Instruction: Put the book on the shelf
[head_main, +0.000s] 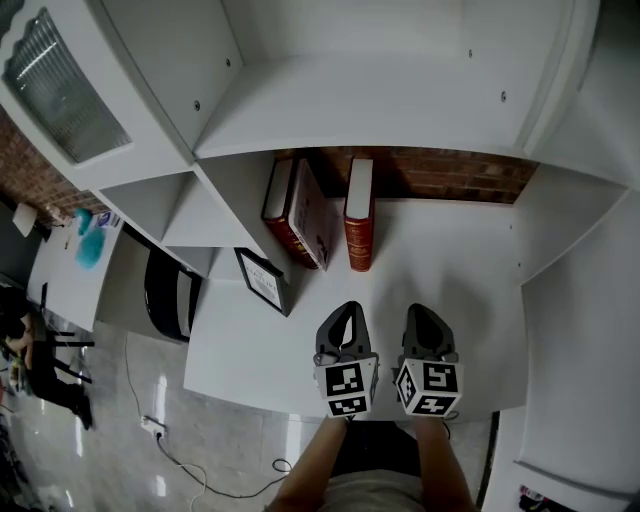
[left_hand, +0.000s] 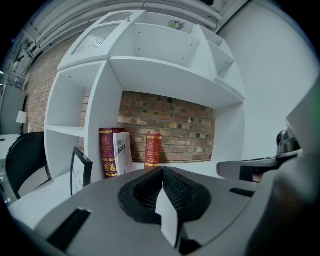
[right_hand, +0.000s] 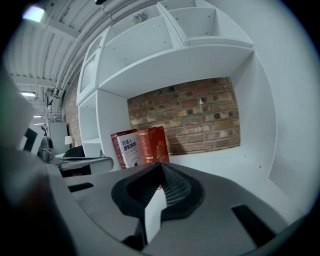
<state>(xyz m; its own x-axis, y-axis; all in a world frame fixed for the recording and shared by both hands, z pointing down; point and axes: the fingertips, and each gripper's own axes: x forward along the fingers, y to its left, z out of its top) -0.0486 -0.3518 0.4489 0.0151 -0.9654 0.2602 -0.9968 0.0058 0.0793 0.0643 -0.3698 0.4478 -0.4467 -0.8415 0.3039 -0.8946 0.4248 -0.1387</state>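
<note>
Left jaws: the left gripper (head_main: 346, 310) has its jaws fully together, ribbed pads meeting at one tip; nothing is between them.
Right jaws: the right gripper (head_main: 421, 312) is likewise closed to a point and holds nothing.
Gripper position: the two are side by side, near each other but apart, over the front part of the shelf board (head_main: 450, 270); both point toward the back wall.
Marker cubes: one on the rear of each gripper, nearest the person.
Forearms: a forearm (head_main: 318, 468) reaches each gripper from the bottom edge of the head view.
Red book (head_main: 359, 215): on the shelf board, upright, spine toward the grippers, back against the brick wall (head_main: 445, 172); well clear of both grippers.
Neighbouring books: a dark red book (head_main: 281, 205) and a white-covered book (head_main: 313, 215) stand just left of the red book, touching each other, with a gap to the red book.
Picture frame (head_main: 262, 280): black-edged, standing at the left edge of the board, in front of the neighbouring books.
Shelf unit: white, with an empty board above and smaller compartments at the left.
Chair (head_main: 168, 295): black, on the floor left of the unit.
</note>
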